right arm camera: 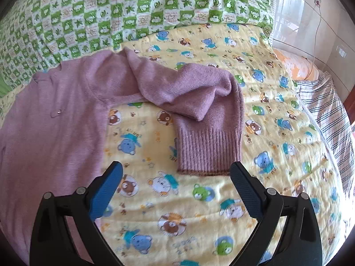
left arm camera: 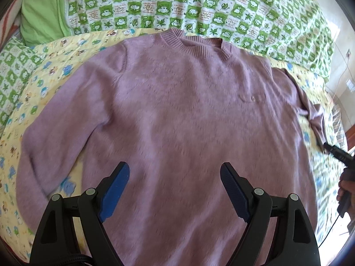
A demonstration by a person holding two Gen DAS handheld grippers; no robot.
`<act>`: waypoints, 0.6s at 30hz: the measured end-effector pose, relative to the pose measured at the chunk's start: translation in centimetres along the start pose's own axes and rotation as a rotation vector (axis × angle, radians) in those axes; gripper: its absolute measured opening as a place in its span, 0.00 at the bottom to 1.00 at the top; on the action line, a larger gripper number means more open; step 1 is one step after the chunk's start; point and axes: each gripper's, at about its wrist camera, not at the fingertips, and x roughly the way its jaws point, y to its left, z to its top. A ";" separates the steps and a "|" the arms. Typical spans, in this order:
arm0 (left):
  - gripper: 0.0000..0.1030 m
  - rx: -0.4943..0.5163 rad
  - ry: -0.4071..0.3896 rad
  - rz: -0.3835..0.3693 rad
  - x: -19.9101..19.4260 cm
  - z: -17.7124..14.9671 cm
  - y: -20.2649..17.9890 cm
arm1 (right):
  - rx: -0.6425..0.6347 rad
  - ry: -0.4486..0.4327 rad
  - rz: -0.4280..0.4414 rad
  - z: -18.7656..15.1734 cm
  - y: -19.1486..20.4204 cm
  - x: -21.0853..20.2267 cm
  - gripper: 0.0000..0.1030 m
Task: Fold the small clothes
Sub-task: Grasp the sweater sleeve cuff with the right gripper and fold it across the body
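A mauve knit sweater [left arm camera: 177,115] lies flat, front up, on a yellow bear-print blanket [left arm camera: 51,66], collar at the far side. My left gripper [left arm camera: 174,170] is open and empty, hovering over the sweater's lower body. In the right wrist view the sweater's body [right arm camera: 55,122] is at the left and its right sleeve [right arm camera: 199,102] lies bent on the blanket [right arm camera: 266,133], ribbed cuff [right arm camera: 208,153] toward me. My right gripper [right arm camera: 176,170] is open and empty, just short of the cuff. The right gripper also shows at the left wrist view's right edge [left arm camera: 337,155].
A green-and-white checked quilt [left arm camera: 177,2] lies bunched behind the sweater, also in the right wrist view [right arm camera: 111,11]. A green pillow [left arm camera: 42,11] is at the far left. A striped sheet [right arm camera: 328,110] and the bed's edge are at the right, with a wall and cable beyond.
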 end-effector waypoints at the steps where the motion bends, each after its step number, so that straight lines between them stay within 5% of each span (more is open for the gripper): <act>1: 0.82 -0.002 0.005 0.000 0.4 0.4 -0.1 | -0.010 0.014 -0.007 0.3 -0.3 0.9 0.88; 7: 0.82 -0.002 0.053 0.008 3.3 1.8 -0.8 | -0.082 0.135 -0.009 0.7 -1.8 5.6 0.52; 10: 0.82 -0.012 0.066 0.003 4.0 1.8 -0.9 | -0.094 0.145 -0.007 1.2 -2.2 5.2 0.09; 14: 0.82 -0.026 0.072 -0.006 4.2 1.7 -0.6 | 0.004 0.109 0.166 3.5 -1.6 1.3 0.09; 18: 0.82 -0.053 0.066 -0.025 3.6 1.5 0.0 | -0.014 0.055 0.401 6.2 4.6 -3.0 0.09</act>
